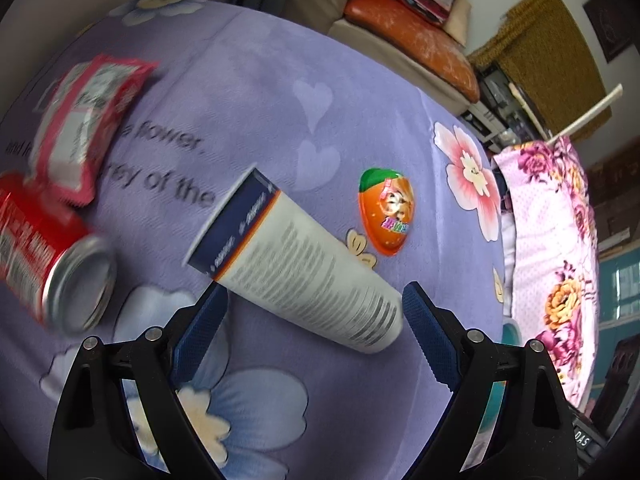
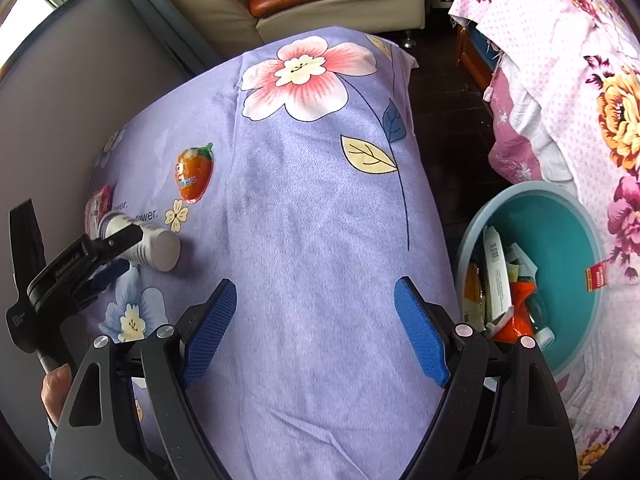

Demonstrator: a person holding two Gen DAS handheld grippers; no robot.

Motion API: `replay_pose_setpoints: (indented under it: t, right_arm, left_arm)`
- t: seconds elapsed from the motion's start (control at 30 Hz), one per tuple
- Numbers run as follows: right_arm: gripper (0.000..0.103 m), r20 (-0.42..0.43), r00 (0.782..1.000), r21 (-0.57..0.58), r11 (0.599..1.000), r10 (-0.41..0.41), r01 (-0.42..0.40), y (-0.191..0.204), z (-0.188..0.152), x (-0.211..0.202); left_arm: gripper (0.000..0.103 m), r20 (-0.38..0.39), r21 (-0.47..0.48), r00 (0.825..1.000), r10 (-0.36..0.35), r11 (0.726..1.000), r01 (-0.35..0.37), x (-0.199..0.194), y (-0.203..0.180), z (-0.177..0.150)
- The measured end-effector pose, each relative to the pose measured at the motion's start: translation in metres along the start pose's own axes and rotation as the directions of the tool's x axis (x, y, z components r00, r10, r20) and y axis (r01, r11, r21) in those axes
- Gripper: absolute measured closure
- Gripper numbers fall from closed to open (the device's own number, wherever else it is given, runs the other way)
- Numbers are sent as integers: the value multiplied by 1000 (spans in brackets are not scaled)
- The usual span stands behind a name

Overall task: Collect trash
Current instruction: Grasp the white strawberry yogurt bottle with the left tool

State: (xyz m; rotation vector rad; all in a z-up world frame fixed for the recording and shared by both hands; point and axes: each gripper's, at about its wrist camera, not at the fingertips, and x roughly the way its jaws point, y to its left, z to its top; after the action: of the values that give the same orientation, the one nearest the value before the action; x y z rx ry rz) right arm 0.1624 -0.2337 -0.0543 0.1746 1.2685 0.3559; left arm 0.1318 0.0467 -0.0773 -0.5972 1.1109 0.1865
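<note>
1. Right under your left gripper (image 1: 310,304), jaws spread wide and empty, the white paper cup with a navy rim (image 1: 296,264) lies on its side between the pads, untouched.
2. Your right gripper (image 2: 316,320) gapes over bare lilac flowered bedsheet (image 2: 320,208), probably waiting.
3. Farther out: red drink can (image 1: 48,248), pink snack wrapper (image 1: 86,120), orange strawberry-shaped packet (image 1: 387,212).
4. The teal plastic bin (image 2: 560,220) sits past the sheet's right edge, with an open path.
</note>
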Motion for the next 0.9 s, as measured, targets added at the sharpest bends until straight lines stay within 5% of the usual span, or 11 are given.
replay_pose_setpoints:
  t: [0.27,0.5,0.67,0.77,0.9]
  right_arm:
    - [26,-1,1000,14,1000,7,-7,0,11,14]
    - [26,13,1000,3,1000,11,-11,6,21,19]
    - [26,39,999,-23,1000,12,-11,19,35,25]
    - [45,33,999,-34,999,32,-31,31,45,35]
    - [50,28,998,-78,996,54,-52,51,58,43]
  left_arm:
    - [14,26,-75,1000,16,997,-14,10,5,20]
    - [44,64,96,996,54,994,-60,8,-3,25]
    - [45,74,167,994,86,981,-98,5,6,31]
    - [45,34,157,996,88,983,-93,16,10,37]
    - [53,30,206,998,58,977,-62,17,8,40]
